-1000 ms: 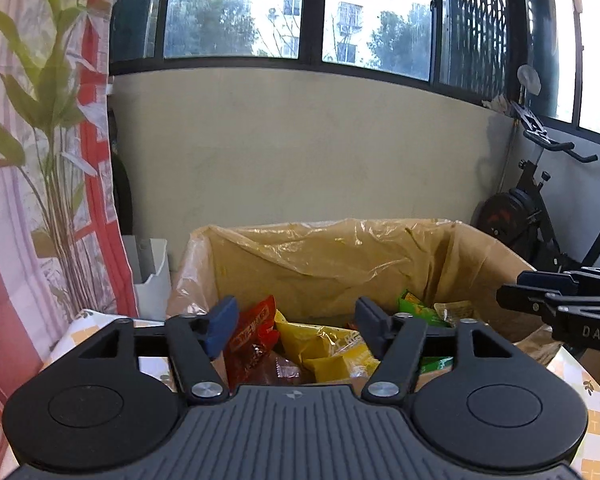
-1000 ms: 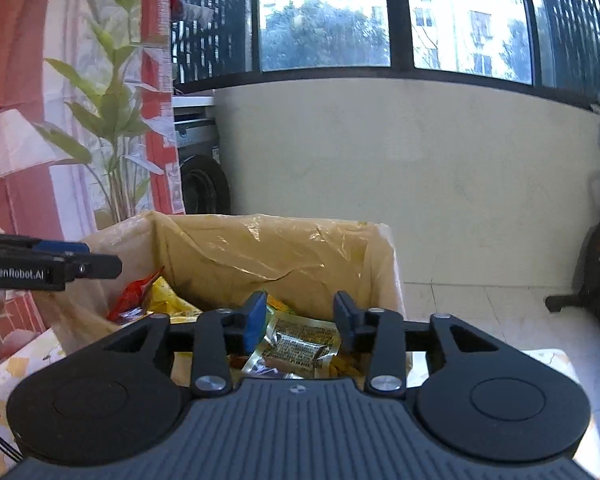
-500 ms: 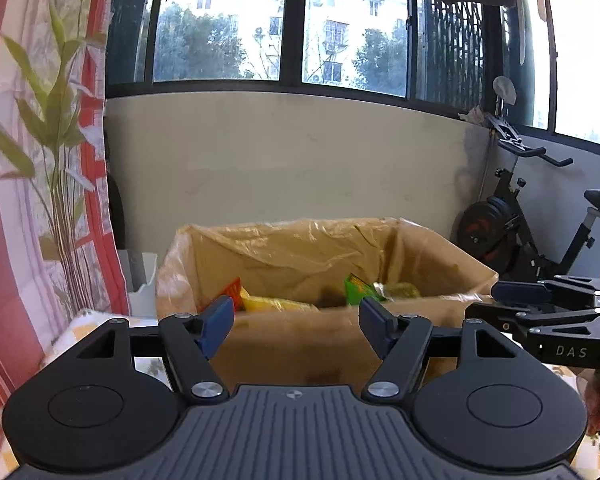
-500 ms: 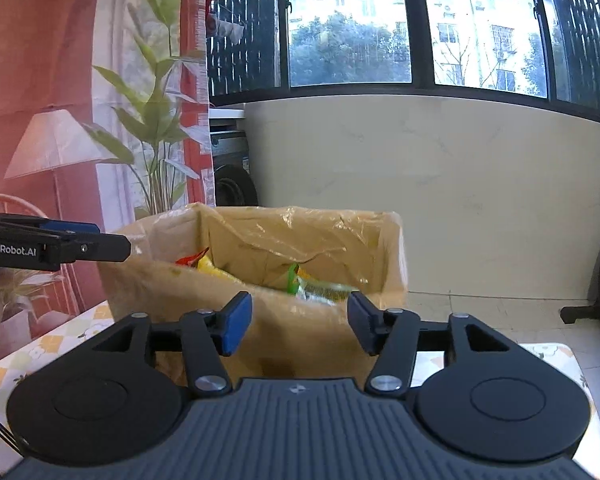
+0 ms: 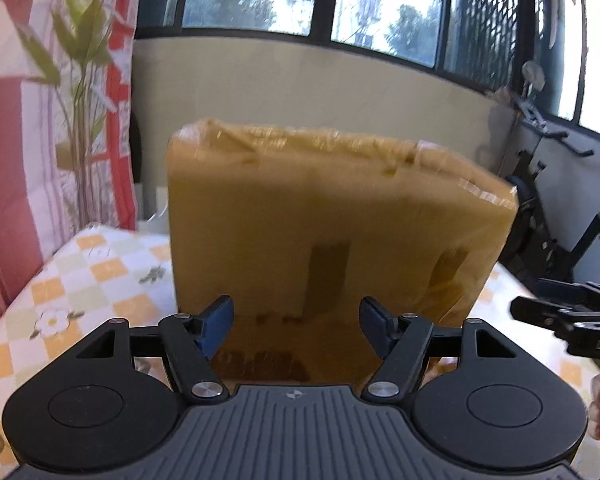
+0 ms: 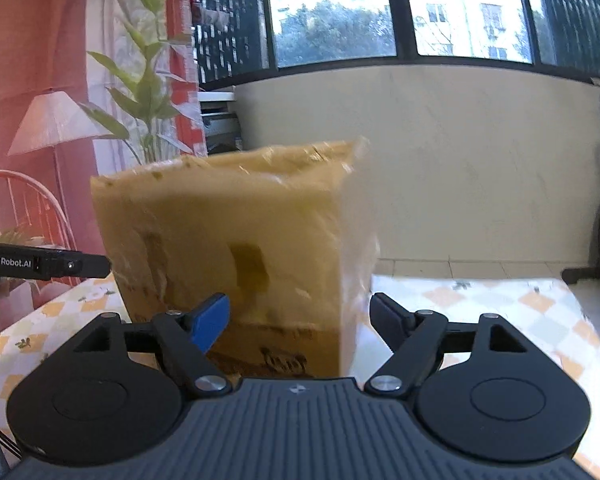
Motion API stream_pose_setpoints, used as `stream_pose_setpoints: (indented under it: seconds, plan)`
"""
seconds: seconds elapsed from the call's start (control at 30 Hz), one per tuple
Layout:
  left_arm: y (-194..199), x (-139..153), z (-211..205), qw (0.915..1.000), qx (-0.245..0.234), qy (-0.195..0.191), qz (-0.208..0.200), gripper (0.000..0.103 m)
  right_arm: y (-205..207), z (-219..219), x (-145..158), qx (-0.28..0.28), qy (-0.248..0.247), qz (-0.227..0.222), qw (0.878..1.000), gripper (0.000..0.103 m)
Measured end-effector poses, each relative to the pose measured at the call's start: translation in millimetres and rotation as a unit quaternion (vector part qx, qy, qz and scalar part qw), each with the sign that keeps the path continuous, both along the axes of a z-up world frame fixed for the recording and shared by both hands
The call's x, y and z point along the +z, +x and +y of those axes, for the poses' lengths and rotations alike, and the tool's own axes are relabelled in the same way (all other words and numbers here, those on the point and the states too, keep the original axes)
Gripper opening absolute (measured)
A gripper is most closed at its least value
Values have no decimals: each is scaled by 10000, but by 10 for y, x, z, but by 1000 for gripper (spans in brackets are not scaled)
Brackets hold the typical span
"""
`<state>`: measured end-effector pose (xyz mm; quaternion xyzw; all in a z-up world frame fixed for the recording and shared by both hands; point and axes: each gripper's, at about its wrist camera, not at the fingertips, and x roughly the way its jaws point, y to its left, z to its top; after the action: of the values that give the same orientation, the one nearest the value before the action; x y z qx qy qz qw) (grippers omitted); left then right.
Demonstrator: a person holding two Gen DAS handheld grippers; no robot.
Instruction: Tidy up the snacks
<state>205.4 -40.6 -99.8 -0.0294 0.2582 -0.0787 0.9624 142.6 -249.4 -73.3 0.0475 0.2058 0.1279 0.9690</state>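
Both grippers lower than 1 second ago, left gripper (image 5: 296, 328) spread, right gripper (image 6: 300, 324) just widened, snacks now hidden behind box (image 5: 332, 224) wall

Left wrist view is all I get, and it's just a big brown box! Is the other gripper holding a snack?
Observer: No. The right gripper is empty. Its jaws have just been opening, and only the box shows beyond them.
Operator: What's on the right of the box?
Observer: A wide stretch of checked tablecloth runs past the box's right corner, with floor tiles beyond it.
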Motion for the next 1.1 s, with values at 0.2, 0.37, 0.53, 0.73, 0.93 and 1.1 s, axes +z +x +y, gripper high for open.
stream_pose_setpoints:
  seconds: [0.2, 0.37, 0.53, 0.73, 0.93, 1.1]
  plan:
    - [-17, -144, -23, 9999, 22, 65, 151, 72, -91, -210, -298, -217, -76, 174, 9996, 80]
    - [-9, -292, -129, 9994, -90, 114, 328, 72, -112, -352, -517, -400, -355, 383, 9978, 80]
    - [2, -447, -249, 9979, -240, 184, 572, 72, -83, -378, -652, -278, -526, 572, 9966, 80]
    - [7, -585, -342, 9958, -410, 282, 765, 72, 55, -319, -744, 197, -971, 739, 9923, 80]
    - [93, -684, -415, 9925, -647, 349, 975, 71, 374, -282, -843, 352, -828, 1106, 9898, 80]
    - [132, -743, -461, 9897, -910, 363, 1047, 71, 420, -322, -887, 463, -267, 1507, 9871, 80]
